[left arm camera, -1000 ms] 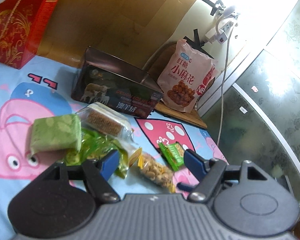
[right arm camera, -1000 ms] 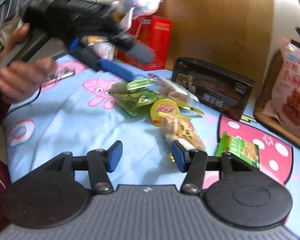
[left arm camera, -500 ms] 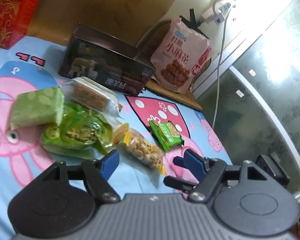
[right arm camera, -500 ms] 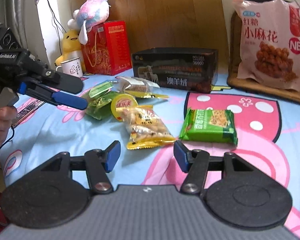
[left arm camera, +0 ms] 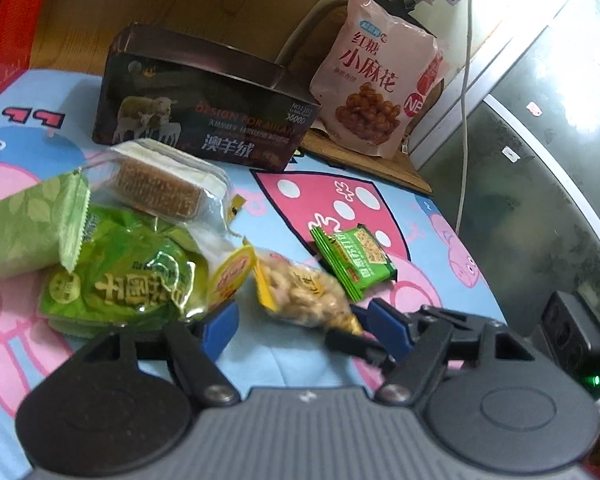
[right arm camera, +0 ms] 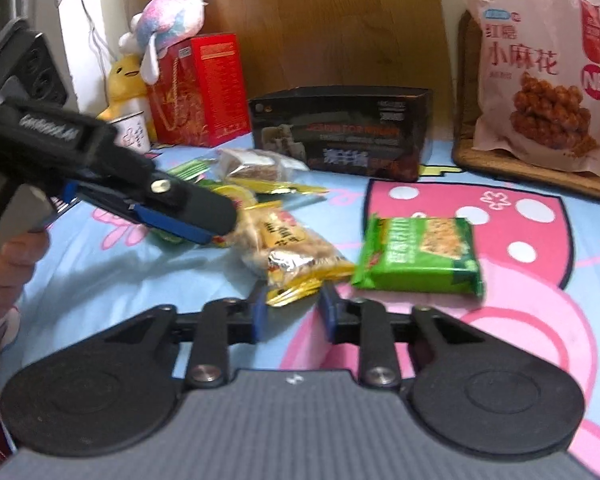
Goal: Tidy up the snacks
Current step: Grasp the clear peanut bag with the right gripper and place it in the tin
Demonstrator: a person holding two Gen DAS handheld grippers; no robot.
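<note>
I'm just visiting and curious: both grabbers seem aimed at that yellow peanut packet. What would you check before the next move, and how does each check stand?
1. Right gripper open: ok, jaws apart.
2. Peanut packet between its fingers: not ok, only the crimped end sits at the fingertips.
3. Left gripper open: ok.
4. Grippers clear of each other: cannot tell; both crowd the same packet.
5. Green cracker packet out of the way: ok, it lies beside the packet, apart.
6. Dark box open to receive snacks: ok, no lid on it.
</note>
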